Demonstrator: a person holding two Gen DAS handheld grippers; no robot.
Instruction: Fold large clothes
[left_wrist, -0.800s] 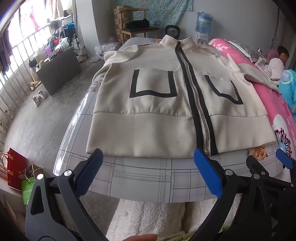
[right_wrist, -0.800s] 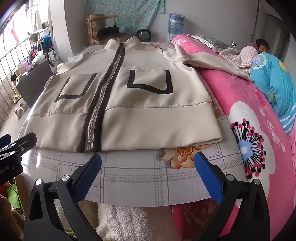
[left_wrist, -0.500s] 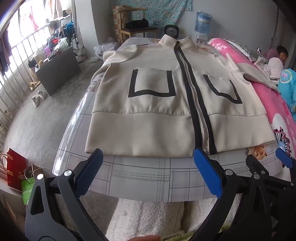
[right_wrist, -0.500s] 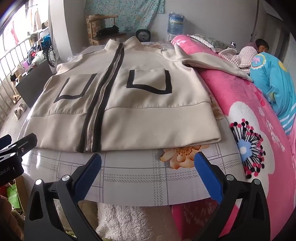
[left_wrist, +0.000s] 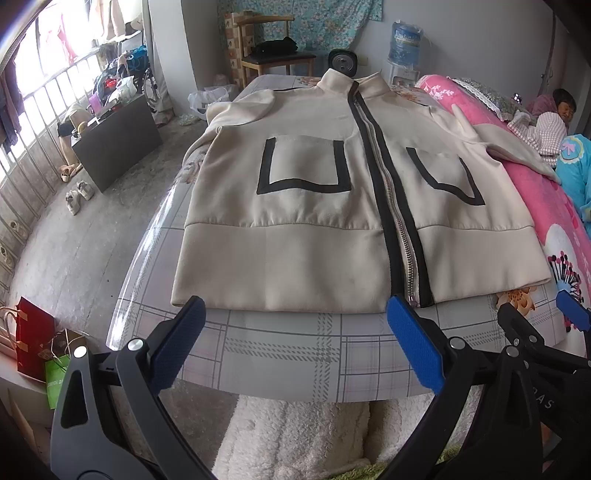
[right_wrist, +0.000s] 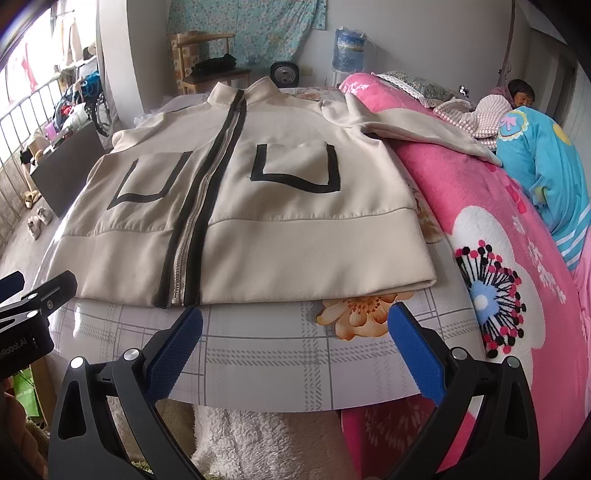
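Hovering before jacket (left_wrist: 332, 229) hem | left tool (left_wrist: 295, 325), right tool (right_wrist: 295, 332) spread, empty | jacket flat on counter (left_wrist: 288, 354), ready for folding

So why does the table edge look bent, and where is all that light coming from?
Left wrist view: the wide lens bows the table edge and darkens the corners; the window at upper left is blown out white, with a sheen on the tablecloth's left edge. Right wrist view: same curving, softer light, jacket sharp, both claws showing crisp.

Table (left_wrist: 280, 354) with grey plaid cover, beige zip jacket (left_wrist: 317, 251) spread flat on it, hem nearest
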